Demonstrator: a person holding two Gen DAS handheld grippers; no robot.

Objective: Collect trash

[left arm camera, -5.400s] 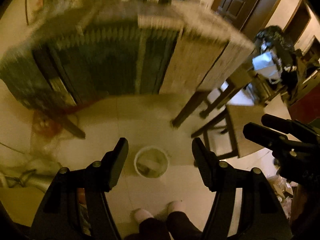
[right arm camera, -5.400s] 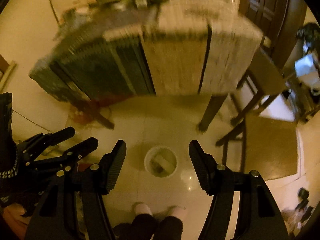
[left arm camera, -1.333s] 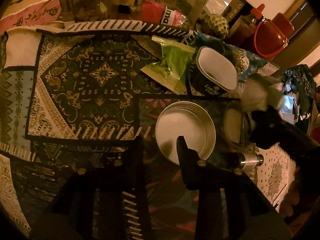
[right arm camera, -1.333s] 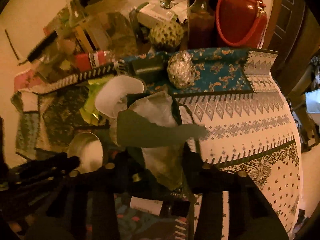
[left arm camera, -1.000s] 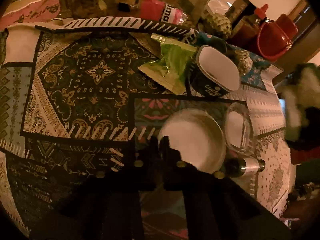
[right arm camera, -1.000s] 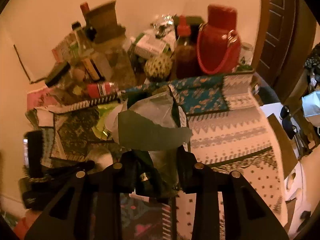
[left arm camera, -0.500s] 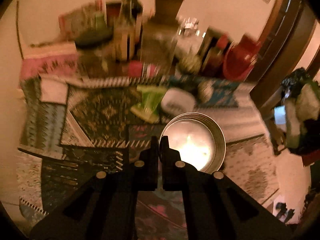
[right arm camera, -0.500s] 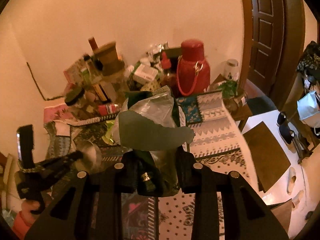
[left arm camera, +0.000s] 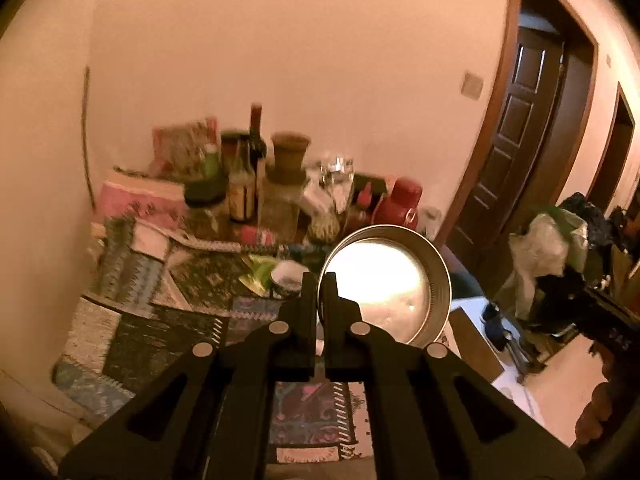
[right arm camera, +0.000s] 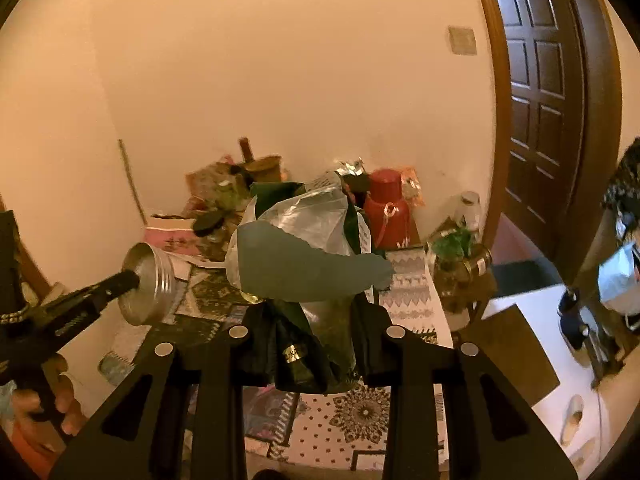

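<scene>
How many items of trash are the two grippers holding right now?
2. A round metal tin is pinched by its rim in the left gripper, above the table. A bundle of crumpled bags and wrappers is clamped in the right gripper; the bundle may hide more.

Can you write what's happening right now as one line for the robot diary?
left tool: shut on metal bowl rim, lifted | right tool: shut on crumpled wrappers, lifted | table: cluttered behind

both hand-held grippers (left arm camera: 319, 280) (right arm camera: 312, 312) clamped, raised
</scene>
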